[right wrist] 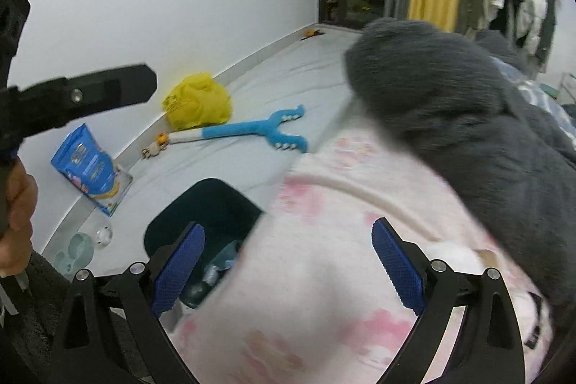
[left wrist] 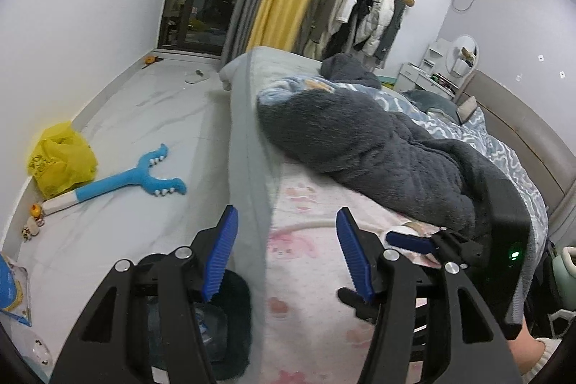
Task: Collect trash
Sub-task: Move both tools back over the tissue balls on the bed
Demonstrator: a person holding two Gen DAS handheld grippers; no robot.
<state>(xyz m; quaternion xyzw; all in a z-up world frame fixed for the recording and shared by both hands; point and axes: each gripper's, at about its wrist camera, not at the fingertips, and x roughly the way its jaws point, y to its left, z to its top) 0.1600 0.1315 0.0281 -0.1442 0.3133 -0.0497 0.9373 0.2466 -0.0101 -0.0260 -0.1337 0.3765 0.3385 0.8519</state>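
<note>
A dark bin (left wrist: 230, 319) with clear plastic trash inside stands on the floor beside the bed; it also shows in the right wrist view (right wrist: 208, 204). A white crumpled item (right wrist: 453, 254) lies on the pink sheet (right wrist: 324, 240) at the edge of the grey blanket (right wrist: 468, 103), just right of my right gripper (right wrist: 288, 265), which is open and empty. My left gripper (left wrist: 288, 254) is open and empty over the bed's edge. The right gripper's fingers (left wrist: 410, 240) reach toward that white item (left wrist: 406, 227) in the left wrist view.
On the floor by the wall lie a yellow plastic bag (left wrist: 61, 161), a blue plush toy (left wrist: 136, 175), a blue snack bag (right wrist: 90, 168), small figurines (left wrist: 34, 218) and clear lids (right wrist: 82, 243). The grey blanket (left wrist: 378, 146) covers the bed.
</note>
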